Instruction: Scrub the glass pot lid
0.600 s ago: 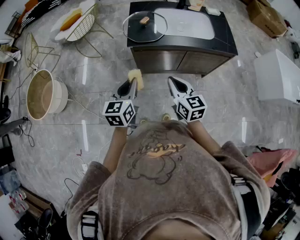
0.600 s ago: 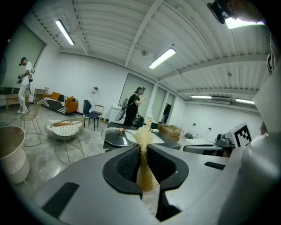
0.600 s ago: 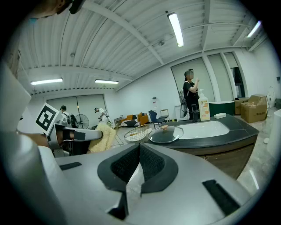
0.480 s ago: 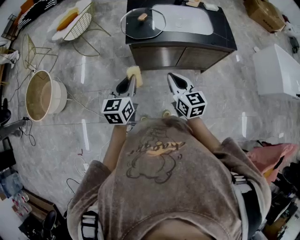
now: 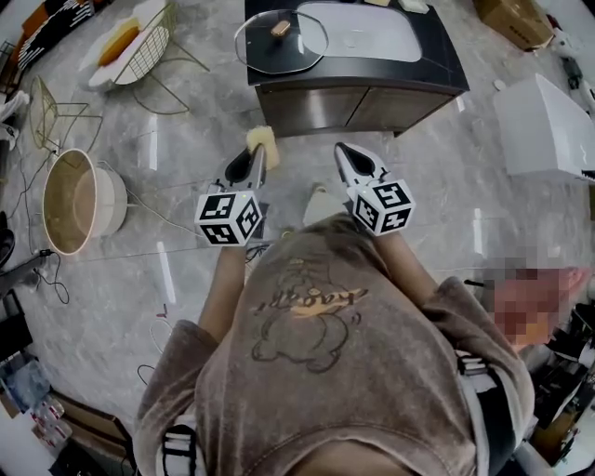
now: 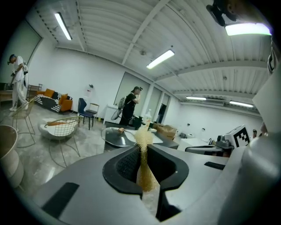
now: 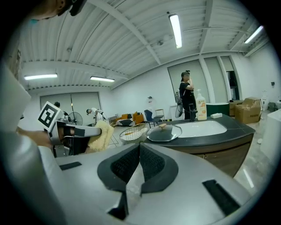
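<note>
glass pot lid (image 5: pixel 279 42) is pictured lying knob-up at the left end of a dark counter (image 5: pixel 446 70), just beside a white sink (image 5: pixel 363 33) and well apart from both grippers. the left gripper (image 5: pixel 254 158) is clamped on a yellow sponge (image 5: pixel 262 140), which is pinched thin between the pads and sticks out past the tips. the right gripper (image 5: pixel 347 155) is closed with nothing in it. both are held out over the grey floor (image 5: pixel 446 186), short of the counter.

scrubbing is judged not yet begun, and the approach is taken to be the step in hand. for it to be done well, the sponge's broad face should be laid on the glass, not its edge, and a firm squeeze is needed so it is not dragged out. the lid would probably need to be steadied at the knob (image 5: pixel 281 28) or rim by the free gripper, since it can be expected to slide on the smooth counter under pressure.
</note>
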